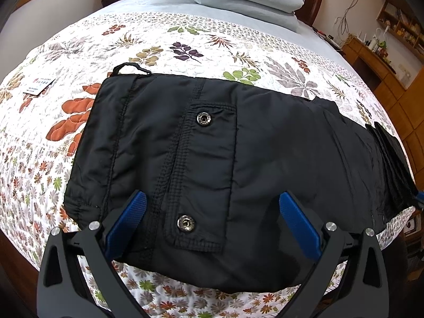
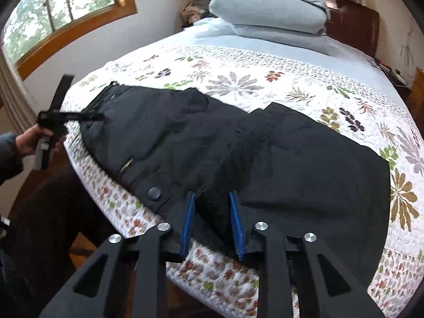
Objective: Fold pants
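Note:
Black pants [image 1: 265,164] lie flat across the floral quilt [image 1: 185,45], waist end at the left with a snap pocket flap [image 1: 209,175] facing up. My left gripper [image 1: 212,204] is open, its blue pads on either side of the pocket flap at the pants' near edge. In the right wrist view the same pants [image 2: 304,159] stretch across the quilt [image 2: 251,79]. My right gripper [image 2: 212,198] is partly open over the near edge of the pants, with dark fabric between its pads and not clamped. The left gripper [image 2: 71,118] shows at the far left, held in a hand.
Folded grey bedding [image 2: 267,8] is stacked at the head of the bed. A small card [image 1: 39,86] lies on the quilt at left. Wooden shelves and a desk [image 1: 384,53] stand to the right. A window [image 2: 61,2] is at left. The bed's near edge is just below the grippers.

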Available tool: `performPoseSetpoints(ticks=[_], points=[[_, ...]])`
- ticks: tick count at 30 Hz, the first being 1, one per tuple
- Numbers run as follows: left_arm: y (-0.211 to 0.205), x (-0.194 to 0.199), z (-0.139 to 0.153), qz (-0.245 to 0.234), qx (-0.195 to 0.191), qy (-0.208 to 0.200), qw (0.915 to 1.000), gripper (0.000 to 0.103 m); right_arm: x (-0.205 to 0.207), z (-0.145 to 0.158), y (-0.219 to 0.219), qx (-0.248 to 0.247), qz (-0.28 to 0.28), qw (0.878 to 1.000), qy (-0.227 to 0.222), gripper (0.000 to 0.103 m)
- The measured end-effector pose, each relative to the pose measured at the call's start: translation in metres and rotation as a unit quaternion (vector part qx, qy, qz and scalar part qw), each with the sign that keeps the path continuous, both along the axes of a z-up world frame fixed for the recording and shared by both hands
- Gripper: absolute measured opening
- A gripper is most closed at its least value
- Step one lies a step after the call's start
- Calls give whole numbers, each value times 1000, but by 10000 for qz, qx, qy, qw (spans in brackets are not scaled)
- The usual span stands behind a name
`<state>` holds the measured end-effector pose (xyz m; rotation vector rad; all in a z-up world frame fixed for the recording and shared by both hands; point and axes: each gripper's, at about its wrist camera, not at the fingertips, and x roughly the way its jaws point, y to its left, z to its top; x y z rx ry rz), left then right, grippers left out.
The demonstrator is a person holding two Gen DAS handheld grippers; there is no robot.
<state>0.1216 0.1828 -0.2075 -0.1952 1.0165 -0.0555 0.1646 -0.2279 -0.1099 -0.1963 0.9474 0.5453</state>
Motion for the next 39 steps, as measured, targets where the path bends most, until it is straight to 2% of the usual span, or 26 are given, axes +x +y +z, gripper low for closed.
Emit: performPoseSetpoints(ticks=[2, 9, 17, 21, 23, 26, 27, 28, 31, 35, 39], points=[[0, 0, 0, 21, 3, -7, 10000, 100, -1, -9, 4, -119, 8, 9999, 12, 26], [2, 1, 1, 61, -40, 0, 10000, 100, 5, -26, 1, -2, -136, 9997, 211, 28], [0, 1, 0, 49, -6, -18, 10000, 101, 6, -8, 0, 452, -200, 9987, 113, 27], [1, 0, 0, 63, -31, -17, 10000, 101, 13, -17, 7, 407, -107, 9987, 293, 27], [1, 0, 0, 59, -41, -19, 10000, 101, 14, -25, 10, 307, -90, 9987, 387, 29], [1, 0, 0, 51, -47, -14, 10000, 101, 12, -30, 11, 278, -66, 9985, 461, 40], [1, 0, 0, 55, -53, -10, 10000, 101, 11, -28, 12, 299, -29, 9984, 483, 48], [2, 0, 1, 66, -72, -3, 10000, 101, 9, -26, 13, 308, -4, 9985, 456, 50], [6, -1, 6, 176, -288, 24, 9994, 100, 6, -16, 11, 417, 4, 9984, 387, 50], [18, -12, 20, 484, -694, -38, 9964, 100, 5, 0, -5, 869, -219, 9953, 355, 51], [32, -41, 41, 968, -739, -347, 9920, 100, 11, 15, -30, 1226, -657, 9900, 237, 53]])
